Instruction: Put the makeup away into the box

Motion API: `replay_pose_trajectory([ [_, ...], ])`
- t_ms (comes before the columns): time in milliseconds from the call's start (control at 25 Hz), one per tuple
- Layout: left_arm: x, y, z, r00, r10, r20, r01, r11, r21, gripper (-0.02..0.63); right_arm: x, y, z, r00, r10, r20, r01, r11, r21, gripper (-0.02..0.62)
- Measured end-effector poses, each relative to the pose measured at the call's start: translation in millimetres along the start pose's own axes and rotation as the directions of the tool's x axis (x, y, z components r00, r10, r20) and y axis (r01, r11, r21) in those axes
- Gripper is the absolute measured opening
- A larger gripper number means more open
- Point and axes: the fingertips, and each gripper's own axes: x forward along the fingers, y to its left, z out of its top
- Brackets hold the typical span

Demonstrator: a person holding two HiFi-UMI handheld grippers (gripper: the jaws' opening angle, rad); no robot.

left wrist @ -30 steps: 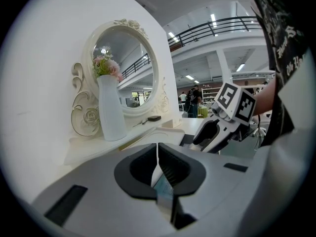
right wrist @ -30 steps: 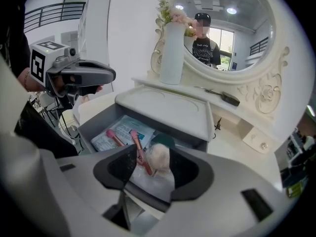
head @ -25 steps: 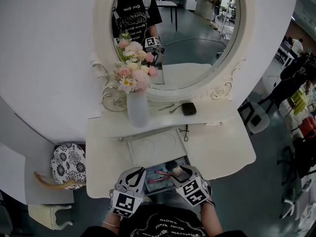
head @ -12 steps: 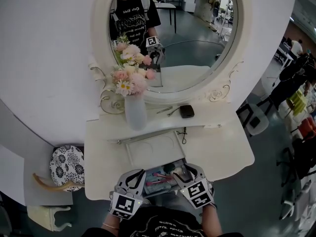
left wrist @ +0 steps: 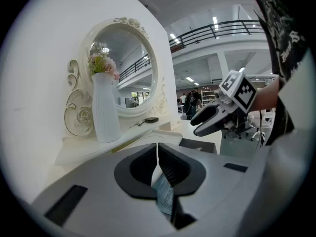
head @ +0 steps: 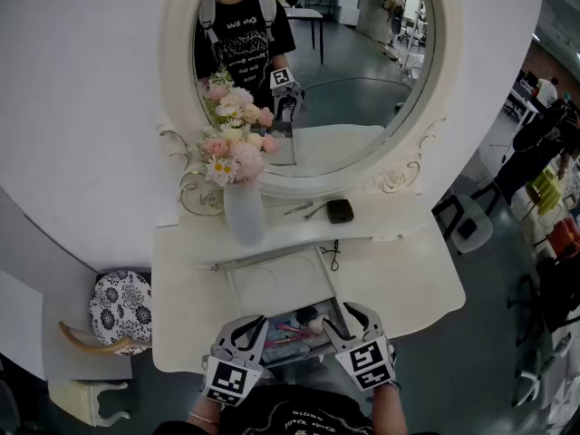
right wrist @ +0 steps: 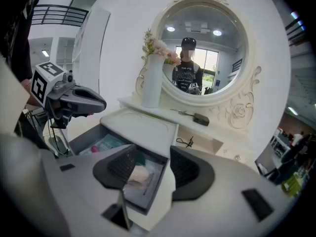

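Note:
An open drawer [head: 337,308] at the front of the white vanity holds several makeup items, among them a pink stick [head: 295,331] and a teal packet [right wrist: 106,144]. A pale puff in a clear sleeve [right wrist: 138,174] lies at the drawer's right end. My left gripper [head: 248,326] hovers over the drawer's left front, jaws shut with nothing held [left wrist: 158,149]. The right gripper [head: 350,317] hangs over the right front, open and empty [right wrist: 148,169], the puff showing between its jaws. A black compact [head: 340,210] and thin metal tools [head: 304,208] lie on the shelf under the mirror.
A white vase of flowers [head: 243,214] stands at the shelf's left. A black hair tie [head: 333,248] lies on the tabletop [head: 408,279] behind the drawer. The oval mirror [head: 362,80] rises behind. A patterned stool [head: 122,299] is on the left and a chair [head: 467,220] on the right.
Both grippers have drawn back slightly toward the person at the drawer's front edge. The head view has drifted, so the vanity sits higher and further left in the frame.

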Motion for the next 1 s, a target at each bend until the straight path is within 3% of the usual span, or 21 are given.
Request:
replay_pose_trajectory([
  [480,16.1,-6.0,5.9,1.000,-0.017,0.003,0.017,1.000,-0.005,0.023,-9.5,-35.3,-3.2,0.997,-0.072,0.030,0.071,0.996,0.052,0.218],
  [1000,33.5,-5.2,13.0,1.000,-0.010,0.007,0.010,1.000,-0.007,0.023,-6.2,-57.6,-8.7,0.995,-0.091,0.028,0.089,0.994,0.061,0.142],
])
